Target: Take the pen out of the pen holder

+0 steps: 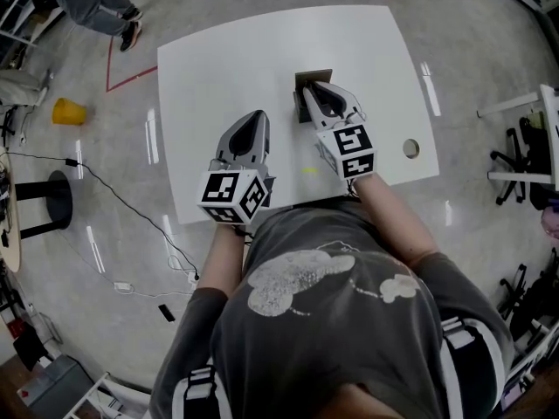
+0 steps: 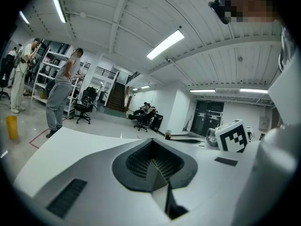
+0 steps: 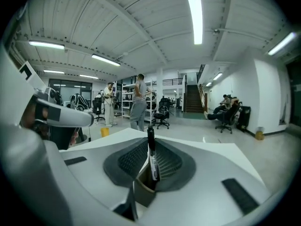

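Bright, even indoor light everywhere. Ceiling strip lights (image 3: 196, 20) are the source, at 12 o'clock in my right gripper view and about 1 o'clock in the left, both blown out white. In the head view the white table (image 1: 262, 51) is nearly overexposed and shadows on it are faint. The glossy floor (image 1: 472, 24) has glare streaks at 9 and 3 o'clock. Both gripper views show heavy fisheye bend with black vignette round the edges. My jaws up close look soft, the pen (image 3: 151, 154) sharper.
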